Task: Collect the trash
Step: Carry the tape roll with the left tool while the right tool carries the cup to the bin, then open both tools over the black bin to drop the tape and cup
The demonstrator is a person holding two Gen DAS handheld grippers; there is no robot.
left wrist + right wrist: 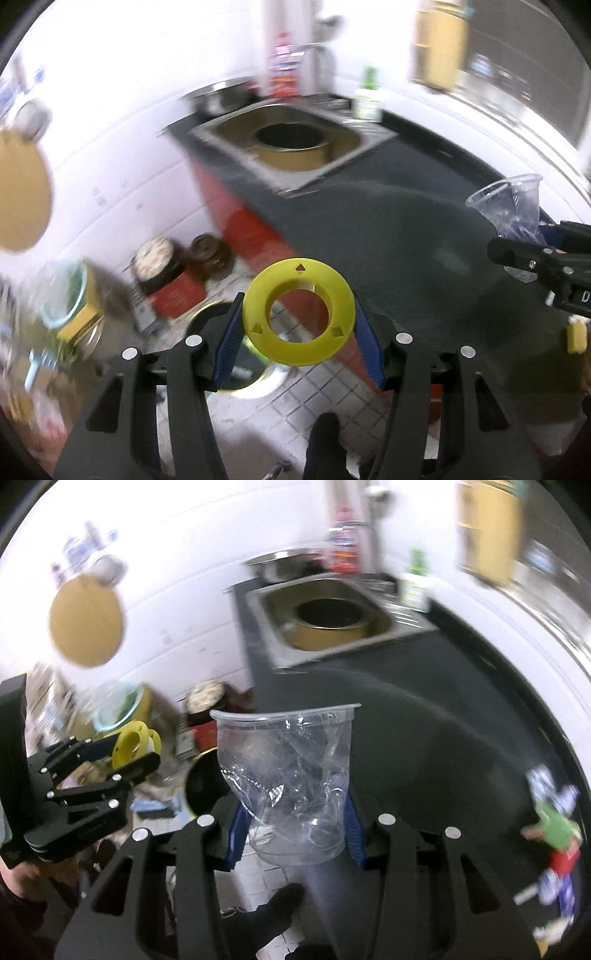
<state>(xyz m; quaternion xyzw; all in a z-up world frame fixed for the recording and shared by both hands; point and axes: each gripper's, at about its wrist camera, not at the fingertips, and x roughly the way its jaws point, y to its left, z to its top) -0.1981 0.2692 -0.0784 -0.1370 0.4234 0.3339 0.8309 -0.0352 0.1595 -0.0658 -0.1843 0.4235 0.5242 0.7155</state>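
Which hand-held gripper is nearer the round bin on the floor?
Left. The left hand-held gripper, holding the yellow ring, hangs over the floor beside the bin. The right hand-held gripper, holding the crushed plastic cup, is over the counter edge.

Left gripper [299, 332] clamps a yellow ring [298, 312] btwn blue pads [229, 341], above the dark counter [388, 236] edge. Far: steel sink [291, 147] w/ a pot. Right: the right gripper [532, 254] pinches a crumpled clear cup [511, 206].
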